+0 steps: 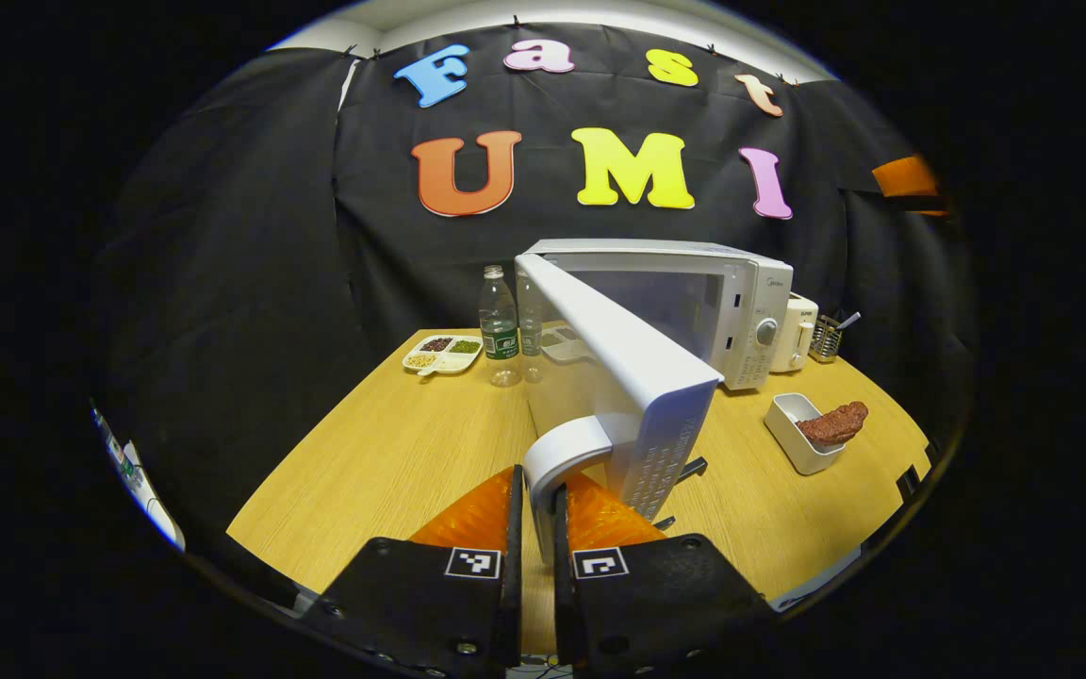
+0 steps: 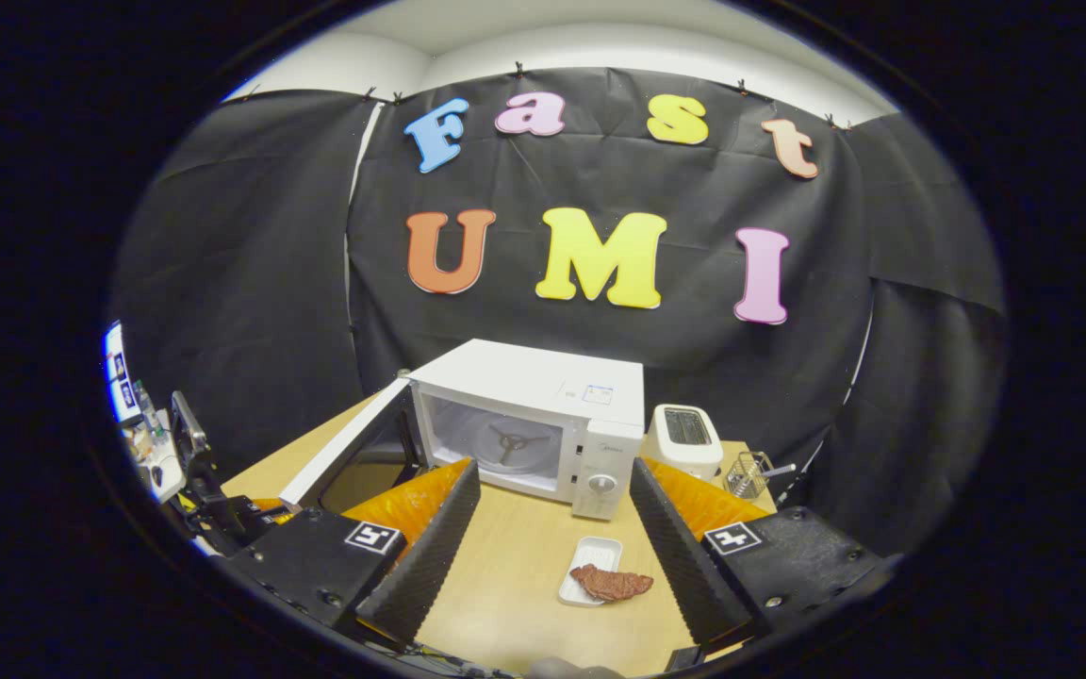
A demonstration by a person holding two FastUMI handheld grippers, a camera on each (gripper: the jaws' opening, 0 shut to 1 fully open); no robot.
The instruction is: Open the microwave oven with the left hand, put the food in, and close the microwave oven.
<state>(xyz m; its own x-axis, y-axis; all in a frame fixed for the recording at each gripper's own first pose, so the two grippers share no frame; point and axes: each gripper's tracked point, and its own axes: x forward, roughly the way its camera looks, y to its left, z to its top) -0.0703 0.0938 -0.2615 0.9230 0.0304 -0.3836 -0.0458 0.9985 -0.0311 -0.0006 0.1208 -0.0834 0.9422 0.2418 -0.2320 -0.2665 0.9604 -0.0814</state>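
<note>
The left gripper's fingers (image 1: 513, 514) are drawn narrow and pinch the curved white door handle (image 1: 564, 453) between them, holding the microwave door (image 1: 633, 377) swung wide open. The right gripper's fingers (image 2: 453, 514) are spread wide and hold nothing, hovering above the tabletop (image 2: 515, 566).

Largest first: the white microwave oven (image 2: 543, 387) stands at the back of the wooden tabletop, its cavity open with the bare turntable hub visible inside. Its door reaches out toward the left gripper (image 1: 535, 528). To its right sit a small white toaster (image 2: 684, 438) and a wire utensil holder (image 2: 750, 471). Smaller still, a white rectangular tray (image 2: 590, 561) lies in front of the oven, and the food (image 2: 611, 585), a reddish-brown piece like a cut of meat, rests partly over the tray's edge.

In the right gripper view the food lies between the spread fingers of the right gripper (image 2: 552, 538), ahead of them and lower, not touched.

Likely risks (a judgement, not something seen): because the food overhangs the tray, lifting the tray could tip it off, and if the left gripper lets the handle go early, the door may swing into the loading path.
</note>
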